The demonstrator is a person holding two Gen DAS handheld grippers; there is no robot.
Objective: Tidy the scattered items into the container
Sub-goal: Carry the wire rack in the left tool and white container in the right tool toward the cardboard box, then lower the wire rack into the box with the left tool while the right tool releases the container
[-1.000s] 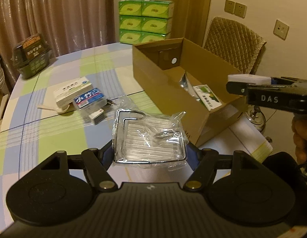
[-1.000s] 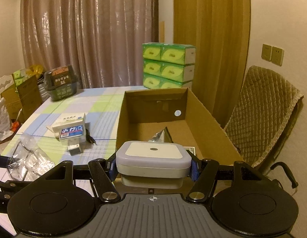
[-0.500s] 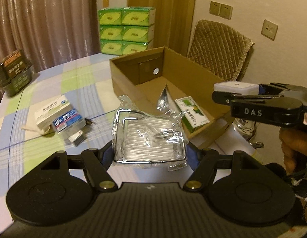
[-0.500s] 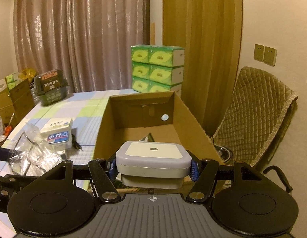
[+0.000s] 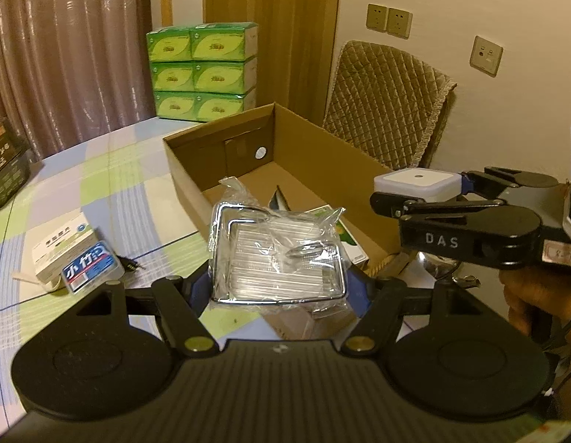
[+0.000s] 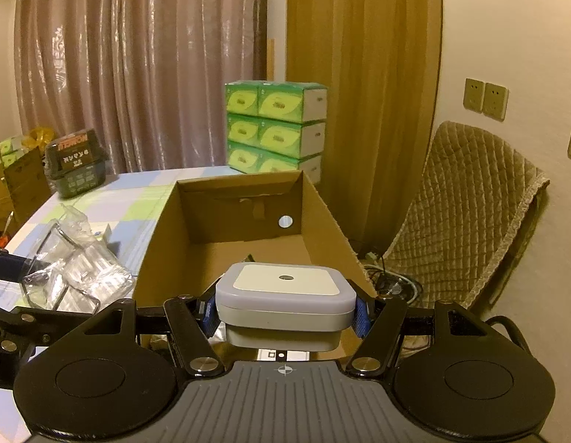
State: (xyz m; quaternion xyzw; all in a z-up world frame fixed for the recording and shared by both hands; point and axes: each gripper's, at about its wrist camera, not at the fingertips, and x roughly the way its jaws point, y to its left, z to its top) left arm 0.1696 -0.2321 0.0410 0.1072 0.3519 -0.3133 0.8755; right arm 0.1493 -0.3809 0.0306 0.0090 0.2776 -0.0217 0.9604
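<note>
Checked tablecloth (image 5: pixel 101 170) | left gripper (image 5: pixel 278 280) pinches bagged wire rack (image 5: pixel 278 254); right gripper (image 6: pixel 285 312) pinches white square device (image 6: pixel 285 295) | lower both well inside cardboard box (image 6: pixel 322 206) before releasing

**Setting: Domestic Dining Room**

The location is a home interior. Indicators: a table (image 5: pixel 101 170) covered with a checked cloth, a chair with a quilted cover (image 5: pixel 388 103), floor-length curtains (image 6: pixel 138 74), wall sockets (image 5: pixel 388 22), and stacked green tissue boxes (image 6: pixel 274 129). Warm household lighting is present throughout.
</note>
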